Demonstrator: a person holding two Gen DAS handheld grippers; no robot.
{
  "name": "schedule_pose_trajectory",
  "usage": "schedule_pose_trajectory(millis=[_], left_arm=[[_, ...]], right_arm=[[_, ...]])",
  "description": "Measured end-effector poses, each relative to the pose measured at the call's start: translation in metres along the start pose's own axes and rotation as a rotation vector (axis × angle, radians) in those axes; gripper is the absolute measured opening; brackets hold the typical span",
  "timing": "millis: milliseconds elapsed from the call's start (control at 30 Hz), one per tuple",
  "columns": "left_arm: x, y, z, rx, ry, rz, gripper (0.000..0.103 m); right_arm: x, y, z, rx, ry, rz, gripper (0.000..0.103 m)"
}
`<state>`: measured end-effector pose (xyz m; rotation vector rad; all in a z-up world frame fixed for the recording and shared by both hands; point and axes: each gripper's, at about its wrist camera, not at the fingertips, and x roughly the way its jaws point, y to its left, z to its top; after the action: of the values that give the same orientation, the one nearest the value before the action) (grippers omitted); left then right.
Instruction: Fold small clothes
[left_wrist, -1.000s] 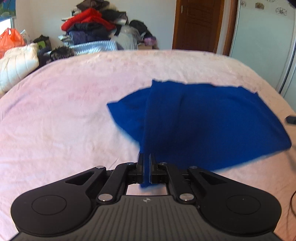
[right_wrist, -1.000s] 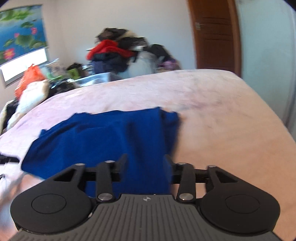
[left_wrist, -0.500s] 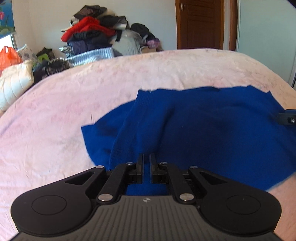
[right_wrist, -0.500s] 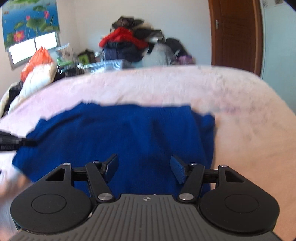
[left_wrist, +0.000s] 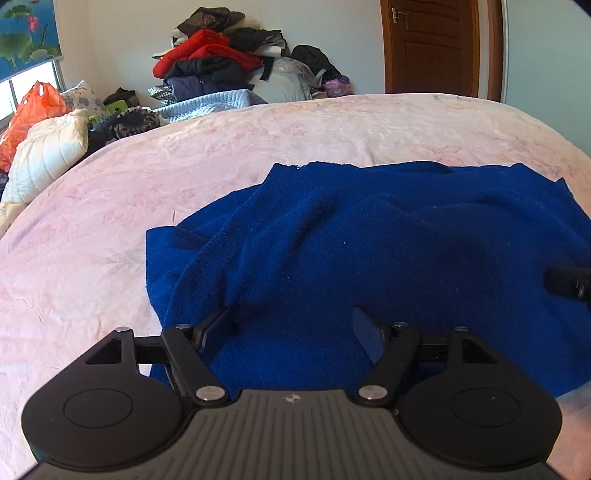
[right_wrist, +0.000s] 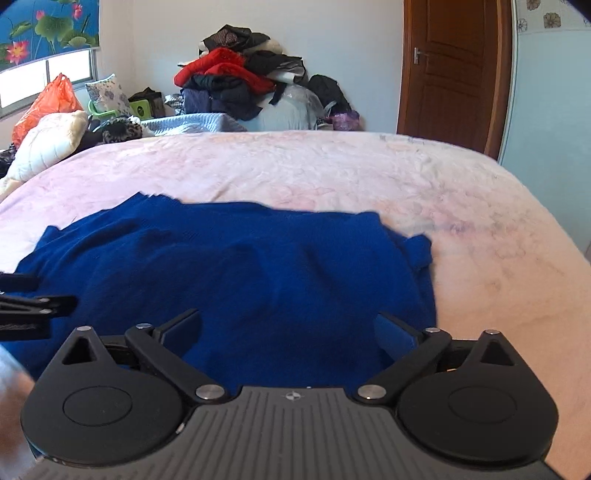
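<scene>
A dark blue knit garment (left_wrist: 369, 240) lies spread and rumpled on the pink bedspread (left_wrist: 92, 221), with a folded layer along its left side. My left gripper (left_wrist: 291, 325) is open and empty just above the garment's near left part. My right gripper (right_wrist: 288, 328) is open and empty above the garment (right_wrist: 240, 266) near its right side. The right gripper's tip shows at the right edge of the left wrist view (left_wrist: 569, 284). The left gripper's tip shows at the left edge of the right wrist view (right_wrist: 33, 306).
A heap of clothes (left_wrist: 221, 62) is piled beyond the bed's far edge. A white quilted pillow (left_wrist: 48, 155) and an orange plastic bag (left_wrist: 29, 110) lie at the far left. A brown door (right_wrist: 454, 74) stands at the back right.
My left gripper has opened and let go of the blue garment, which now lies flat. My right gripper has opened wider. Both have moved lower over the garment.
</scene>
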<state>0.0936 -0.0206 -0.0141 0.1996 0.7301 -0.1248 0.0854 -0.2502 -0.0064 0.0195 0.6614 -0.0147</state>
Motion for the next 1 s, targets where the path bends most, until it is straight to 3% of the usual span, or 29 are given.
schedule_pose_trajectory(millis=[133,467,1000], left_arm=[[0.002,0.001,-0.005,-0.034,-0.005,0.011,0.082],[0.007,0.001,-0.022,-0.133,-0.066,0.066,0.1],[0.007,0.003,-0.031,-0.168,-0.104,0.061,0.102]], right_arm=[[0.01,0.01,-0.013,-0.02,0.046,-0.055,0.103],[0.01,0.013,-0.03,-0.004,-0.026,-0.075,0.103],[0.012,0.015,-0.03,-0.009,-0.035,-0.085,0.103]])
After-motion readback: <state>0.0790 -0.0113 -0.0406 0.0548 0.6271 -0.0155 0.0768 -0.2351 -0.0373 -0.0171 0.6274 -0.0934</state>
